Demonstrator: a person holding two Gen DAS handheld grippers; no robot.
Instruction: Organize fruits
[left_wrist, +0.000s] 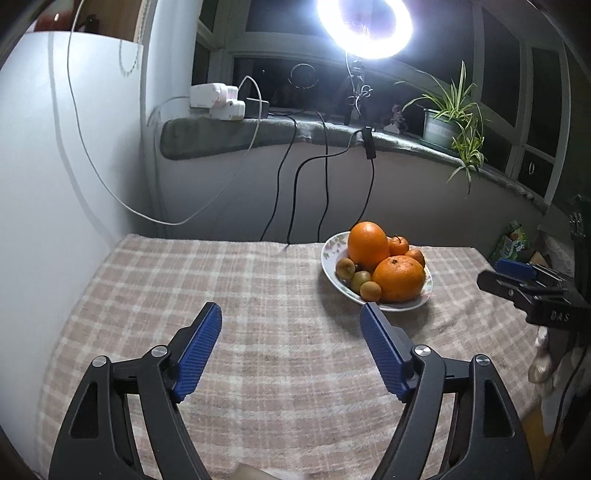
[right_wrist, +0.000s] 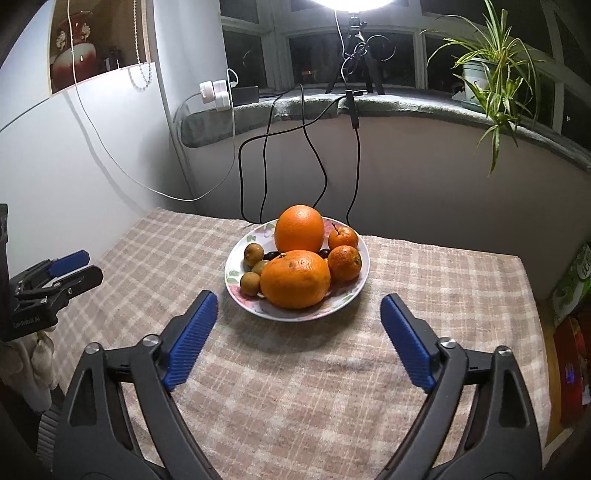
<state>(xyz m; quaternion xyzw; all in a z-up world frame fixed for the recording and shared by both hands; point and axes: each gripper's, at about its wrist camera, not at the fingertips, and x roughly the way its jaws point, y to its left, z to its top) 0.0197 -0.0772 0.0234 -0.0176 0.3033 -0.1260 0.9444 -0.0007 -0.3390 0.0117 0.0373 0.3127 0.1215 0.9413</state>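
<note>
A flowered white plate (right_wrist: 295, 318) stands on the checked tablecloth (right_wrist: 295, 387), toward the far side. It holds two large oranges (right_wrist: 299, 229) (right_wrist: 295, 278), two small tangerines (right_wrist: 344, 263), three small brown-green fruits (right_wrist: 250, 283) and dark grapes (right_wrist: 270, 254). My right gripper (right_wrist: 299, 297) is open just short of the plate's near rim, with nothing between its blue pads. My left gripper (left_wrist: 290, 308) is open over bare cloth, with the plate (left_wrist: 328, 251) ahead to its right. Each gripper shows at the edge of the other's view: the right gripper (left_wrist: 517, 275), the left gripper (right_wrist: 70, 267).
A white wall (left_wrist: 55, 166) borders the table on the left. Behind it a window sill (right_wrist: 406, 105) carries a power strip (right_wrist: 218, 94), a ring light (left_wrist: 365, 26) on a tripod and a potted plant (right_wrist: 491, 74). Cables (right_wrist: 314, 155) hang down to the table's far edge. Packages (right_wrist: 572, 288) lie beyond the right edge.
</note>
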